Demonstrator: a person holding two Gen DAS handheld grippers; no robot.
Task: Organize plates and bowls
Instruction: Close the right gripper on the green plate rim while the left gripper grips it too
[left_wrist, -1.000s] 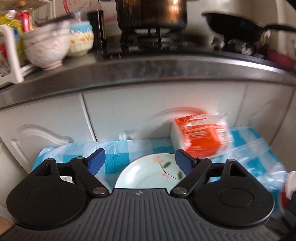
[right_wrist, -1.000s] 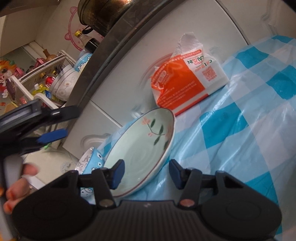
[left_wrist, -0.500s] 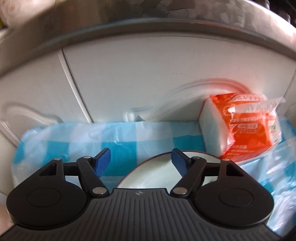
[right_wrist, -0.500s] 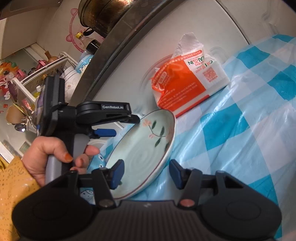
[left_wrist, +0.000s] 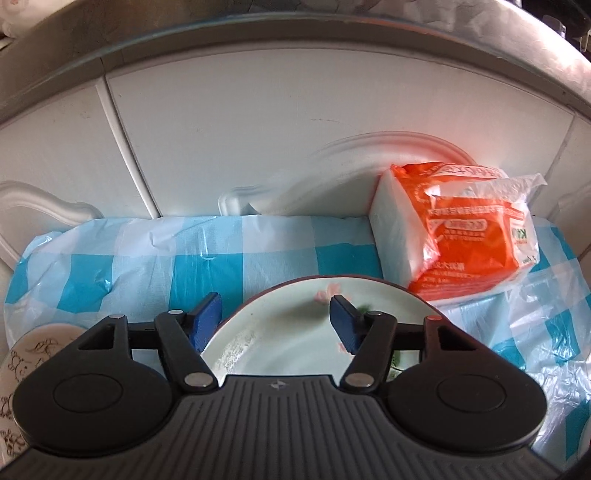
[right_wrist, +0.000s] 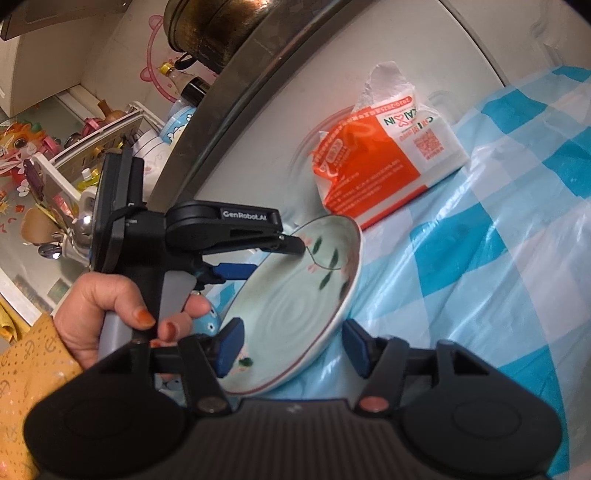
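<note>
Lower now, left claw (left_wrist: 275, 319) straddles plate (left_wrist: 288, 332) rim, spread.

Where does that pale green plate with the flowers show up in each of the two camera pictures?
Left wrist view: plate at bottom centre, between the open left gripper's fingers.
Right wrist view: plate at centre, tilted, its lower rim between the open right gripper's fingers.
Shared landmark: the orange tissue pack, just behind the plate.

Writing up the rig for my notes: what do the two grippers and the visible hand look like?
Both grippers, left gripper and right gripper, are matte black with ribbed housings and blue pads. The left's side reads "GenRobot.AI". The left hand has orange nails and a yellow patterned sleeve.
</note>
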